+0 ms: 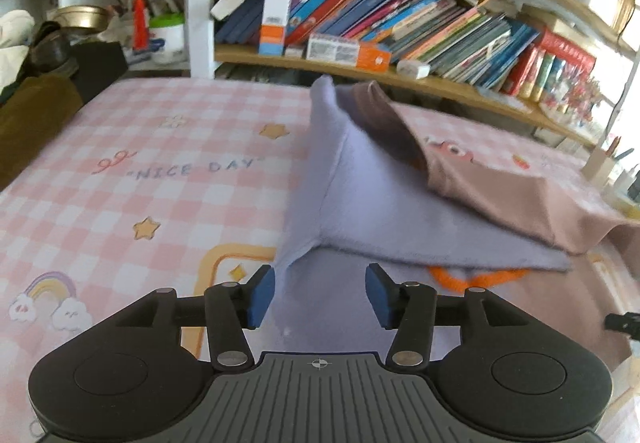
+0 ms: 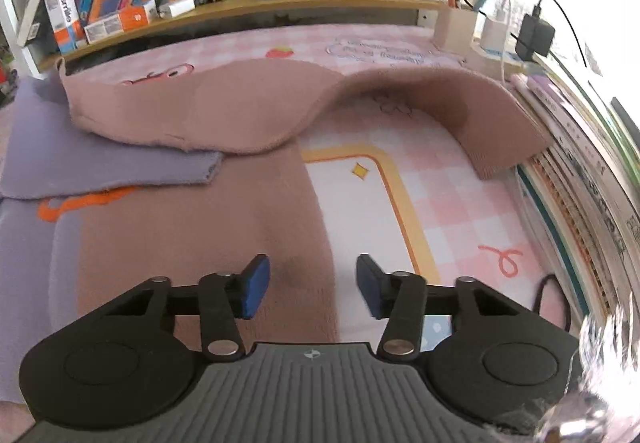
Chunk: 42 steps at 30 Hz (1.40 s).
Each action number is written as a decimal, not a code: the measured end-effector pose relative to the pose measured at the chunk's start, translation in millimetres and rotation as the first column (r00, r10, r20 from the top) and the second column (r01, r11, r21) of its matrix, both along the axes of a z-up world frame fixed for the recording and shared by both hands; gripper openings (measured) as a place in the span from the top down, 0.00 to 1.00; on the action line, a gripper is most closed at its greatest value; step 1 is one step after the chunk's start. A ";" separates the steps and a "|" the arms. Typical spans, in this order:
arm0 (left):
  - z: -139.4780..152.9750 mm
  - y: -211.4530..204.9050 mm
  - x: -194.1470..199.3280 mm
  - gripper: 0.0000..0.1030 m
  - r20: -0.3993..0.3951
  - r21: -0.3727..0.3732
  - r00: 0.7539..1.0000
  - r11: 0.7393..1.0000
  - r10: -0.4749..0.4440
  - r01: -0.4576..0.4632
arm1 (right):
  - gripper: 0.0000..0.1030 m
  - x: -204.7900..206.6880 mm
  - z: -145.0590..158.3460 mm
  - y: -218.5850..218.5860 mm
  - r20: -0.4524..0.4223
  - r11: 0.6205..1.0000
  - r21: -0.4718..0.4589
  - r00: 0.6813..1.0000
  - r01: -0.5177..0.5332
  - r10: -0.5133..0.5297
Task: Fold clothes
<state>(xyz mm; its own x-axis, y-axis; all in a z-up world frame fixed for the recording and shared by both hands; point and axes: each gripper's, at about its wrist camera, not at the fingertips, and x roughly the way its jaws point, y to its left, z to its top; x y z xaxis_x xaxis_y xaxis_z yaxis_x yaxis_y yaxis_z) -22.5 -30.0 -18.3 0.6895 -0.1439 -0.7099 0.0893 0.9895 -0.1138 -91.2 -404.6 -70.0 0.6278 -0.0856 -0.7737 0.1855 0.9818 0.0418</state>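
Pink checked mat (image 1: 120,163) bare leftward; both grippers (image 1: 320,295) (image 2: 312,285) spread, unladen over sweater (image 2: 200,235) edges.

Both wrist views look down closely, sharing the sweater (image 1: 400,203)

Bright daylight, fisheye warp, slight blur

We see a wooden bookshelf (image 1: 328,67) crammed with leaning children's books (image 1: 400,15) behind a pink checked play mat (image 1: 120,147); bright daylight washes in at the right edge, where a black charger (image 2: 534,33) hangs.
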 end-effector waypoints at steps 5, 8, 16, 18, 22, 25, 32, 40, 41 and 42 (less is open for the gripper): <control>-9.3 6.3 0.9 0.50 -0.038 0.024 0.999 0.999 0.030 -0.029 | 0.62 -2.3 -1.0 -0.3 0.005 1.000 -0.001 1.000 -0.003 0.003; -13.0 10.0 2.9 0.50 -0.052 0.019 0.998 0.999 0.047 -0.046 | 0.70 -1.0 -0.6 1.7 0.007 1.000 0.004 1.000 -0.019 0.019; -22.1 14.3 5.8 0.50 -0.081 -0.016 0.995 0.999 0.050 -0.051 | 0.84 0.5 -0.7 1.5 0.012 0.998 0.051 0.999 -0.037 0.036; -24.3 14.4 7.9 0.50 -0.085 -0.022 0.995 0.999 0.044 -0.046 | 0.87 1.5 -0.5 1.8 0.007 0.998 0.057 0.999 -0.037 0.037; -30.8 6.7 17.1 0.75 -0.087 0.019 0.996 1.000 -0.001 0.003 | 0.89 3.7 0.0 2.2 -0.003 0.997 0.070 0.999 -0.033 0.033; -33.9 5.6 24.9 0.92 -0.080 0.061 0.997 0.998 -0.009 0.014 | 0.90 5.0 0.1 2.5 -0.006 0.997 0.079 1.000 -0.023 0.024; -33.9 25.5 50.8 0.94 -0.065 0.094 0.998 0.995 0.023 -0.016 | 0.90 13.1 -0.2 26.5 -0.008 0.991 0.113 0.998 -0.068 0.070; -29.0 39.5 65.8 0.89 -0.076 0.096 0.997 0.995 0.004 0.004 | 0.91 16.4 2.7 67.9 -0.022 0.977 0.125 0.984 -0.174 0.178; -24.6 38.2 63.7 0.88 -0.066 0.102 0.998 0.995 -0.005 0.012 | 0.91 17.4 2.9 67.5 -0.023 0.977 0.131 0.985 -0.166 0.170; -20.1 37.0 61.5 0.88 -0.056 0.109 0.998 0.994 -0.013 0.019 | 0.91 18.2 3.0 66.6 -0.025 0.978 0.138 0.986 -0.157 0.162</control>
<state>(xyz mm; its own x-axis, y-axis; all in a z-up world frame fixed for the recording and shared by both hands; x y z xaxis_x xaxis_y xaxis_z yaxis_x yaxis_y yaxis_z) 39.0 6.9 -38.4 0.6472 -0.0744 -0.7587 0.1023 0.9947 -0.0103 -73.0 -338.0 -67.0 0.5965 0.1201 -0.7936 0.0307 0.9846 0.1721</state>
